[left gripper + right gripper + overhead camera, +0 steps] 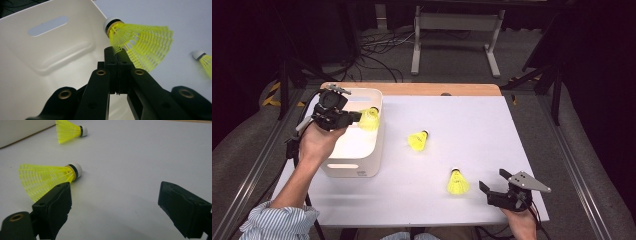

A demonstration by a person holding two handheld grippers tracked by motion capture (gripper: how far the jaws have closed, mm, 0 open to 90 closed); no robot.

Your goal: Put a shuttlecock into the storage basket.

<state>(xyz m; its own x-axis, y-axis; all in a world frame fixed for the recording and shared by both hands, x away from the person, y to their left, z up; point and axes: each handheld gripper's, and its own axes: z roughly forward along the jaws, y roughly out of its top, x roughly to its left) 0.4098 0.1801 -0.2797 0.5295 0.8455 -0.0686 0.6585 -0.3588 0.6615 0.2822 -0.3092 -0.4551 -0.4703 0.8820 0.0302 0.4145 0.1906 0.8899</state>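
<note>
You've got 3 shuttlecocks, all neon yellow mesh skirts w/ white cork tips & a thin black band: one [369,119] at the bin, one mid-table [418,140], one [457,183] nr your right gripper [495,186]. Bin [362,165] is plain cream-white, no pattern. Table [472,130] top is pale lavender-white w/ a light wood strip along the far edge. Both grippers black, brass-coloured rivets on the left gripper [357,117]; grey plate on the right one. Your sleeve [277,220] is blue/white stripes.

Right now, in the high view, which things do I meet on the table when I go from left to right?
Left gripper → white plastic bin → yellow mesh shuttlecock lying mid-table → yellow mesh shuttlecock near the front edge → right gripper. The shuttlecock held by the left gripper overlaps the bin, so I leave it out.
</note>
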